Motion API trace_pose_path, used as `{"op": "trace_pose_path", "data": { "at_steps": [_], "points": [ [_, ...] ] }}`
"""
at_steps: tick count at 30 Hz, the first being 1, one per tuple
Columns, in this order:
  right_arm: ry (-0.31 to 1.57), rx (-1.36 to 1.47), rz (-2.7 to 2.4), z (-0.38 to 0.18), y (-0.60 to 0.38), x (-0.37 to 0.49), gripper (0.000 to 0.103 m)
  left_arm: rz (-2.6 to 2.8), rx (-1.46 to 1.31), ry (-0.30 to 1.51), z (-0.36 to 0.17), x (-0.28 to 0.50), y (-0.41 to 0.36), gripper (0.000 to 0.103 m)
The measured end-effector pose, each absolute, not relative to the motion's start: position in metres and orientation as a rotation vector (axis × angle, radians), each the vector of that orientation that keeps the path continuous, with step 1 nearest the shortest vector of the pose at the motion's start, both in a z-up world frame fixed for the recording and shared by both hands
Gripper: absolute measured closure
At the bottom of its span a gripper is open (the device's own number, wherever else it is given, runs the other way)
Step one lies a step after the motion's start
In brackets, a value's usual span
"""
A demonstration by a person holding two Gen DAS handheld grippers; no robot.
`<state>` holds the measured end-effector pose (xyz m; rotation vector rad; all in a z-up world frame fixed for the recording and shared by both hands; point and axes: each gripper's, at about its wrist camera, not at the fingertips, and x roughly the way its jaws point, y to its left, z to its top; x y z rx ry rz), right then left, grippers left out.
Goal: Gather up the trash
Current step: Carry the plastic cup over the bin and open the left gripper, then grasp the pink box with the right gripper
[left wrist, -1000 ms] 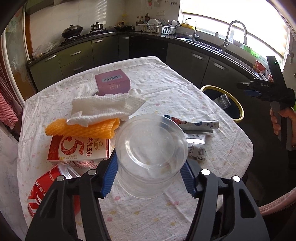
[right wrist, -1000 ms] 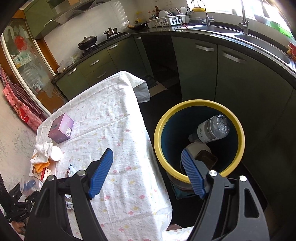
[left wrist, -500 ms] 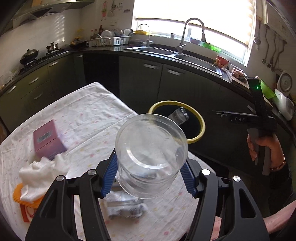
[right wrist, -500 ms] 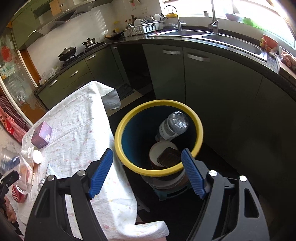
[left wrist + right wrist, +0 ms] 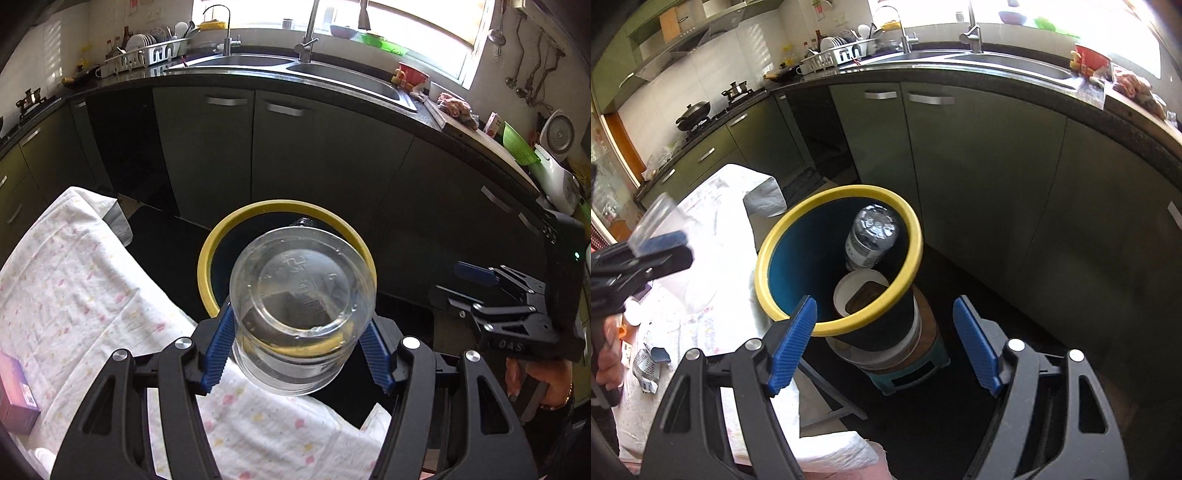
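Note:
My left gripper (image 5: 297, 343) is shut on a clear plastic container (image 5: 301, 306), held in the air in front of the yellow-rimmed trash bin (image 5: 212, 258). In the right wrist view the bin (image 5: 768, 258) stands beside the table and holds a plastic bottle (image 5: 871, 236) and a white cup (image 5: 849, 291). My right gripper (image 5: 886, 343) is open and empty, hovering over the bin's near right side. The left gripper also shows at the left edge of the right wrist view (image 5: 639, 258), and the right gripper shows in the left wrist view (image 5: 498, 295).
The table with a floral cloth (image 5: 74, 280) lies left of the bin, with a purple box (image 5: 14, 398) on it. Wrappers (image 5: 646, 365) lie on the table. Dark kitchen cabinets (image 5: 979, 166) and a sink counter (image 5: 332, 70) curve behind the bin.
My left gripper has swung right with the container, from over the table to in front of the bin. My right gripper has drifted to the bin's right side.

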<state>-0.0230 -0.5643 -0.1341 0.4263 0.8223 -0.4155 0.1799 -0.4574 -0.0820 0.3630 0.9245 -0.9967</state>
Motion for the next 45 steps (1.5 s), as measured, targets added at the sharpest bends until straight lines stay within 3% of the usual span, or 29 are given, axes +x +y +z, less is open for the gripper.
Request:
{"op": "trace_pose_path", "data": {
  "at_steps": [6,10,14,24,28,38,45],
  "points": [
    [0.844,0.457,-0.420,-0.147,-0.574,-0.024,0.031,-0.946,0.366,0.961,-0.106,0.216,-0.507,0.039],
    [0.848,0.455,-0.407,-0.148,-0.570,-0.022,0.031,-0.929,0.334,0.979,-0.116,0.234,-0.526,0.021],
    [0.841,0.433,-0.400,-0.144,-0.564,-0.018,0.029,-0.925,0.323,0.935,-0.098,0.223,-0.513,0.020],
    [0.872,0.422,-0.350,-0.148,-0.542,-0.003,0.029,-0.865,0.187,0.760,-0.027,0.155,-0.357,0.005],
    [0.881,0.393,-0.314,-0.144,-0.523,0.006,0.029,-0.762,0.167,0.702,-0.014,0.128,-0.284,0.005],
    [0.943,0.226,-0.087,-0.128,-0.438,0.052,0.029,-0.430,0.156,0.686,-0.026,0.095,-0.128,0.005],
    [0.978,0.078,0.100,-0.106,-0.356,0.102,0.029,-0.346,0.108,0.719,-0.043,0.084,-0.066,0.005]
  ]
}}
